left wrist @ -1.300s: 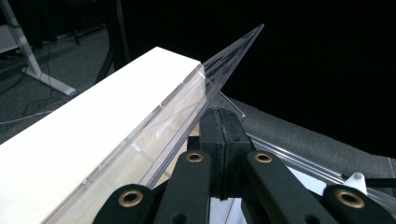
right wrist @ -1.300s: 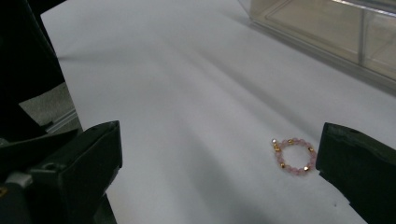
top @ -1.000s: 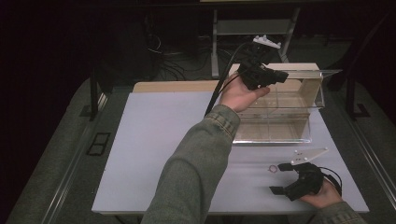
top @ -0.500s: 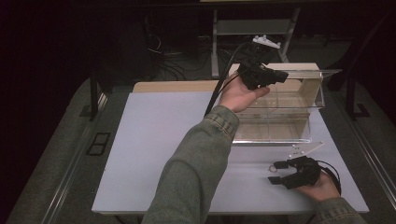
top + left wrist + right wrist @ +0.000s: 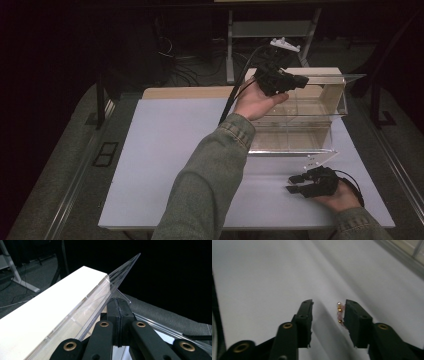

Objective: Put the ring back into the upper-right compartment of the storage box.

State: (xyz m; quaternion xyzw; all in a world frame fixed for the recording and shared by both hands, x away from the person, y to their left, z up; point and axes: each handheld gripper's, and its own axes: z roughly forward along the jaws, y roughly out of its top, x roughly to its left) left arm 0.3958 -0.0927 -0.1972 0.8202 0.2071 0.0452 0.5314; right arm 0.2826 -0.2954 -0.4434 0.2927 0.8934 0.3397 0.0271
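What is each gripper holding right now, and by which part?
The left gripper is clamped on the clear box's lid, near its free edge. The right gripper, jaws just closing, holds nothing yet; a bead string lies between them.

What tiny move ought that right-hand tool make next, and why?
Probably close a little further. The right tool has just been closing, yet its jaws stand apart, with the pink and gold bead string lying on the white table against one jaw only. The left tool, shut, holds up the clear box lid.
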